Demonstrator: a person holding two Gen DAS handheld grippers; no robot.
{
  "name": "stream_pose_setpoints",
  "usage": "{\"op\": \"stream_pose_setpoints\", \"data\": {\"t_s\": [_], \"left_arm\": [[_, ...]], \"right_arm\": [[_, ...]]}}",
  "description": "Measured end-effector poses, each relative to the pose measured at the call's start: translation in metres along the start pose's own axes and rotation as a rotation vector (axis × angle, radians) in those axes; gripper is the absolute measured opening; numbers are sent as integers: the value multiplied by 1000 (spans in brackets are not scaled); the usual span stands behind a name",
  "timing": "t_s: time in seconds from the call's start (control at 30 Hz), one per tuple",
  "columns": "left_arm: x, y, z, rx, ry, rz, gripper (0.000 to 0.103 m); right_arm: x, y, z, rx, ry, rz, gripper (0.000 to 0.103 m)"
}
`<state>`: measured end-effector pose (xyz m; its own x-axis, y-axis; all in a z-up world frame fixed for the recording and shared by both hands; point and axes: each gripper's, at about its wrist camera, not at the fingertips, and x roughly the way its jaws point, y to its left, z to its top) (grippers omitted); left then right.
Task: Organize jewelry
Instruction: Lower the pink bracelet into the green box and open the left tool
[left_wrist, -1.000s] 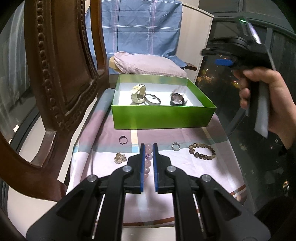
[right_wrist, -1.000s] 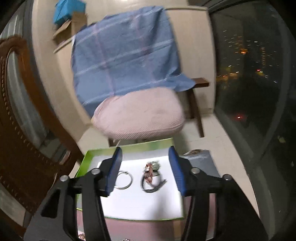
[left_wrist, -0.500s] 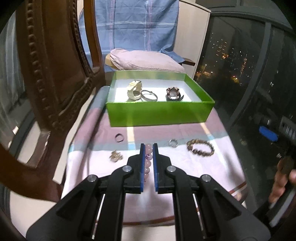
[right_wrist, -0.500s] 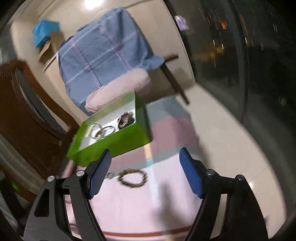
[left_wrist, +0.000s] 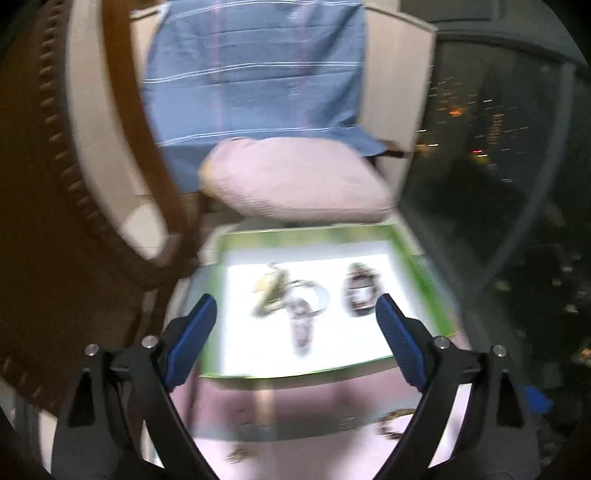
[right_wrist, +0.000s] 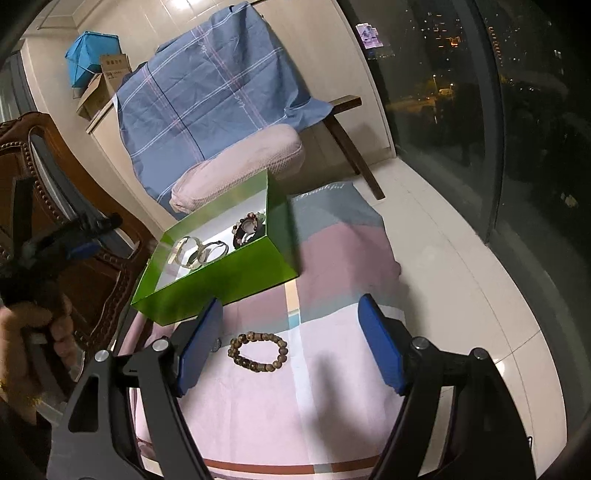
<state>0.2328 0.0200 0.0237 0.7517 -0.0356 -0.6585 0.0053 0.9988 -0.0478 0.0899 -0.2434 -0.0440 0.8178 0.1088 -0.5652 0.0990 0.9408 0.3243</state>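
Observation:
A green box (left_wrist: 310, 363) with a white floor holds a watch (left_wrist: 271, 291), a dark bracelet (left_wrist: 360, 291) and a pale purple bead bracelet (left_wrist: 301, 326), which is blurred. My left gripper (left_wrist: 291, 343) is open and empty above the box's near side. The box also shows in the right wrist view (right_wrist: 229, 284). My right gripper (right_wrist: 290, 347) is open and empty, just above a brown bead bracelet (right_wrist: 258, 350) on the pink cloth (right_wrist: 332, 406).
A carved wooden chair back (left_wrist: 74, 221) stands at the left. A chair with a pink cushion (left_wrist: 295, 184) and blue cloth stands behind the box. A dark window (right_wrist: 498, 110) runs along the right. Small rings lie on the cloth (left_wrist: 236, 456) near the box.
My left gripper has moved forward over the box and opened; the purple bead bracelet it held now lies in the box. My right gripper has dropped toward the brown bracelet.

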Motion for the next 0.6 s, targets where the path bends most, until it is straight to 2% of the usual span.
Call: {"op": "stream_pose_setpoints", "data": {"t_s": [0.13, 0.3, 0.37, 0.43, 0.53, 0.6], "left_arm": [[-24, 18, -46, -42, 6, -21, 90], [-66, 30, -133, -81, -104, -17, 95], [-63, 31, -158, -92, -84, 9, 95], [-56, 27, -168, -74, -44, 15, 95], [-54, 21, -170, 8, -56, 34, 95], [-51, 23, -171, 15, -58, 39, 95]], "right_arm": [[-10, 1, 3, -23, -30, 8, 74], [-10, 7, 0, -77, -48, -22, 74], [-8, 14, -5, -136, -69, -56, 74], [-3, 18, -10, -177, -73, -76, 74], [12, 25, -21, -244, -66, -107, 74], [20, 29, -24, -265, -52, -118, 74]]}}
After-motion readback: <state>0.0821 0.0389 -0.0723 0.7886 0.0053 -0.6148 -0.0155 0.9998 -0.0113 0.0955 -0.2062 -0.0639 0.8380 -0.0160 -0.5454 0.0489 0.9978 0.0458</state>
